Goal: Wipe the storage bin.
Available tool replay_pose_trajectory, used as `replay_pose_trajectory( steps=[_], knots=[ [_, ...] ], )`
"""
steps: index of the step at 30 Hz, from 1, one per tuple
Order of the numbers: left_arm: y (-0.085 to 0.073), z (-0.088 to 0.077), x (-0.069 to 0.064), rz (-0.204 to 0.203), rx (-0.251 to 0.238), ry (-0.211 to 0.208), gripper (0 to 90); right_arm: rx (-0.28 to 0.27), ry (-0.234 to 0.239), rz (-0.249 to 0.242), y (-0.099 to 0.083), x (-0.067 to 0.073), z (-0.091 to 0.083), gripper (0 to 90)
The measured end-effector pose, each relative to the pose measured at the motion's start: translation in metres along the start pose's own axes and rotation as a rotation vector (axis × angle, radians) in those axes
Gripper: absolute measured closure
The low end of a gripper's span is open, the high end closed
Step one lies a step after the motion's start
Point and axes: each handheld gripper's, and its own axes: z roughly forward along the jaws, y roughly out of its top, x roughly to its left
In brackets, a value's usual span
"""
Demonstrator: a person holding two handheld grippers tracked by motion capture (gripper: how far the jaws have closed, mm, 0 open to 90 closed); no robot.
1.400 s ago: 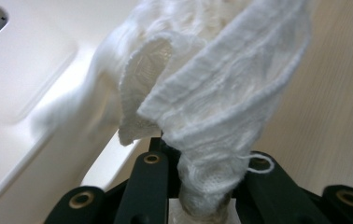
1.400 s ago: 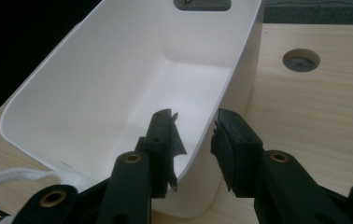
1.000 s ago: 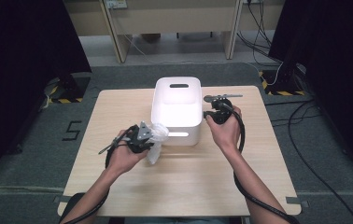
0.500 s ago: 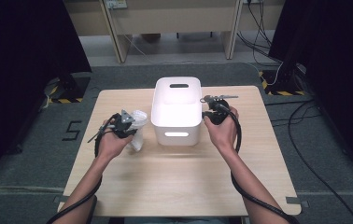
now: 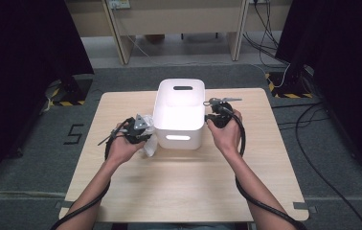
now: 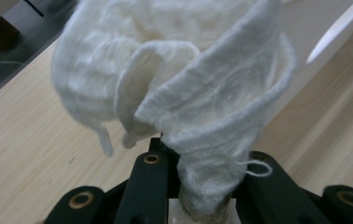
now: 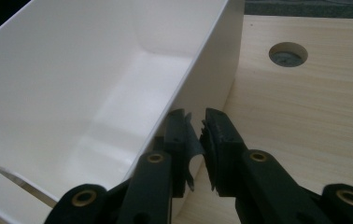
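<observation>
White cloth [image 6: 184, 98] bunched in the clamped left hand-held gripper [image 5: 138, 130], just beside the bin [image 5: 179, 115]; right hand-held gripper [image 7: 197, 135], jaws just easing apart off the rim beside it: bin may slide and the trailing fabric snag outside

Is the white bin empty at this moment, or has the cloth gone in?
Empty. The white bin shows a bare floor, and the white cloth hangs bunched outside it in the left gripper.
</observation>
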Motion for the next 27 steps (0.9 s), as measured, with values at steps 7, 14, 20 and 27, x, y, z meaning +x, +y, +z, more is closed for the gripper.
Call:
replay_pose_trajectory(
  steps=[7,14,20,27],
  knots=[
    [0.002,0.001,-0.008,0.011,-0.005,-0.003,77.5,-0.003,-0.022,0.011,-0.002,-0.005,-0.002,79.0],
    [-0.009,-0.008,0.006,-0.012,0.021,0.055,77.1,-0.023,-0.03,0.014,-0.001,-0.011,-0.011,75.8],
    [-0.021,-0.017,0.021,-0.037,0.04,0.109,77.0,-0.008,-0.046,0.021,-0.009,-0.02,-0.016,73.3],
    [-0.04,0.0,0.047,-0.103,0.146,0.164,75.7,0.024,-0.06,0.036,-0.023,-0.031,-0.017,71.3]
  ],
)
